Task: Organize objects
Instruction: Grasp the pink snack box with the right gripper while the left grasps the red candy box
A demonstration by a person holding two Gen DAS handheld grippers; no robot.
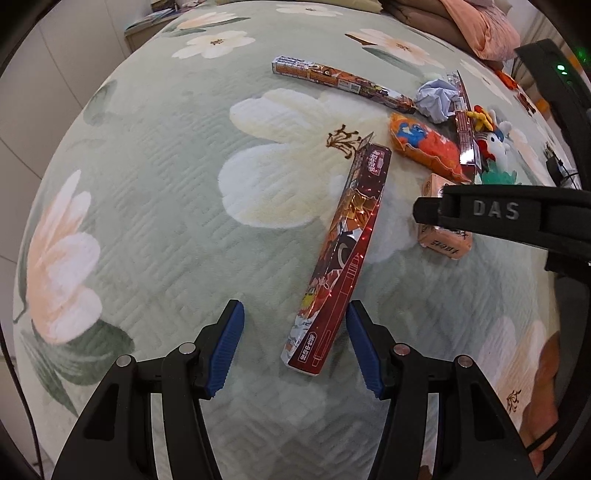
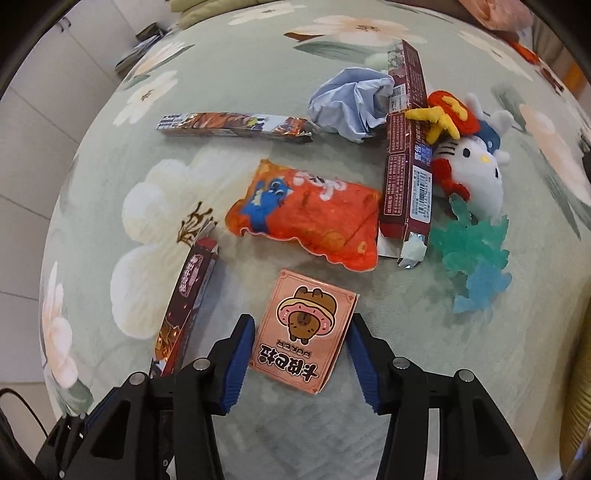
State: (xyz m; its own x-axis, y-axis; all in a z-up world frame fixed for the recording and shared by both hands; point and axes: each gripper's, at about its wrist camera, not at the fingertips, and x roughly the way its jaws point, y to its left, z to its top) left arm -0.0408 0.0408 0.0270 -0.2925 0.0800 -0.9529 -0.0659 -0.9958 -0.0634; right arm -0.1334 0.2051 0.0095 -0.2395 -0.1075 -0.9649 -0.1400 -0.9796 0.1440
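On the flowered bedspread [image 1: 155,206] lies a long red printed box [image 1: 343,251], slanting away from me. My left gripper [image 1: 293,306] is open around its near end: the right pad sits close to the box's edge and the left pad stands well clear. In the right wrist view a flat pink packet with a cartoon bear [image 2: 304,328] lies between the blue pads of my right gripper [image 2: 301,321], which touch both of its side edges. The same red box [image 2: 188,295] lies just left of that gripper.
Beyond the packet lie an orange plush pouch [image 2: 306,218], a dark red carton [image 2: 404,162], crumpled blue paper [image 2: 351,103], a white cat plush [image 2: 476,173], a teal spiky toy [image 2: 469,251] and another long box [image 2: 232,125]. Pillows [image 1: 476,26] sit at the bed's far end.
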